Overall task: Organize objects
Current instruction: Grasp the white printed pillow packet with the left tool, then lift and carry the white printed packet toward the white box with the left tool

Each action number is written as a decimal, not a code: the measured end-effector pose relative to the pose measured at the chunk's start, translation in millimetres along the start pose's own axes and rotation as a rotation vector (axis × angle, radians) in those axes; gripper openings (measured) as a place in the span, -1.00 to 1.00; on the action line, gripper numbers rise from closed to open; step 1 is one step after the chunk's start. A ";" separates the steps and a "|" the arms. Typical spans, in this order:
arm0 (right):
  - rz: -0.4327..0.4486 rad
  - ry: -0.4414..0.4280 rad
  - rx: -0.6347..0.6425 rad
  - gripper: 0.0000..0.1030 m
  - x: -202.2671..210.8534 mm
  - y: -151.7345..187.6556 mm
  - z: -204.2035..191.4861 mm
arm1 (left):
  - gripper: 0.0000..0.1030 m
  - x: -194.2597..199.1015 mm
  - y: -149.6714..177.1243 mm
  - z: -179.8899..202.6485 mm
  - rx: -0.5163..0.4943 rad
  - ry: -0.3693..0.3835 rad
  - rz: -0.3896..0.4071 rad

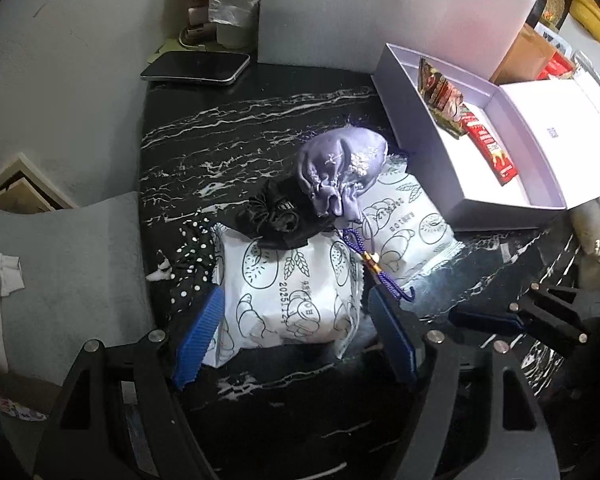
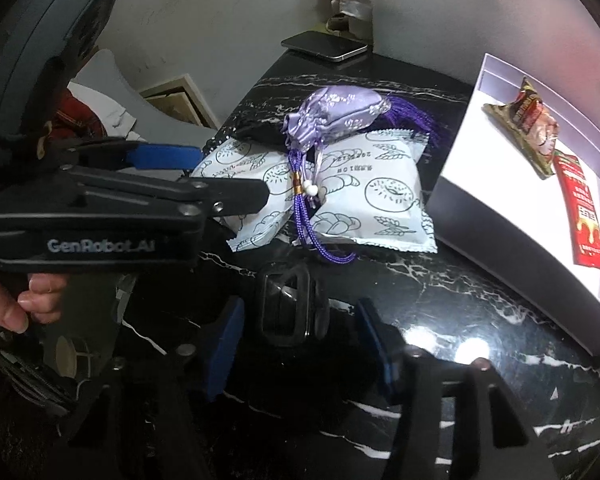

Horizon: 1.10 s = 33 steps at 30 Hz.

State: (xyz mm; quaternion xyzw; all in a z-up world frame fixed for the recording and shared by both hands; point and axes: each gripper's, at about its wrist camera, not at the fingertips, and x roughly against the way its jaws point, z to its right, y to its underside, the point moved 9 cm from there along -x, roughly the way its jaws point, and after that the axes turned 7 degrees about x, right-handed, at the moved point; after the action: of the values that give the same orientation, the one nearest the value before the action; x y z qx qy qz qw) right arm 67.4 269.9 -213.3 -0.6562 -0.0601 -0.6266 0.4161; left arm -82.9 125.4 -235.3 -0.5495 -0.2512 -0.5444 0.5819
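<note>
Two white bread packets lie on the black marble table: the near one [image 1: 292, 296] sits between the open fingers of my left gripper [image 1: 296, 332], the other [image 1: 404, 224] lies to its right. A black pouch [image 1: 276, 216] and a purple silk pouch [image 1: 340, 168] with a tassel cord rest on top of them. My right gripper [image 2: 300, 344] is open around a black smartwatch [image 2: 286, 308] on the table. The open lilac box [image 1: 496, 200] holds a snack packet [image 1: 440, 96] and a red sachet [image 1: 488, 144].
A polka-dot black cloth [image 1: 188, 264] lies left of the near packet. A dark phone [image 1: 196, 68] sits at the table's far corner by bottles and a bag. The box lid [image 1: 560, 116] lies to the right. A grey chair stands at left.
</note>
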 end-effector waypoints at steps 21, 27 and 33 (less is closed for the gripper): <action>0.005 0.016 -0.038 -0.23 12.6 24.6 -0.9 | 0.18 3.5 22.8 12.1 -0.081 -0.028 0.013; 0.002 0.028 -0.055 -0.23 16.8 37.8 -2.6 | 0.18 13.7 47.5 19.1 -0.089 0.000 -0.009; -0.001 0.052 -0.075 -0.24 26.7 55.4 -2.5 | 0.46 16.2 63.5 21.1 -0.073 0.004 -0.037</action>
State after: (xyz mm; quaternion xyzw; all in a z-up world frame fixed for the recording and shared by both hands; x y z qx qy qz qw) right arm 104.3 220.7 -216.4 -0.6547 -0.0260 -0.6457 0.3921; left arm -14.0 126.4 -238.4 -0.5644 -0.2401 -0.5649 0.5519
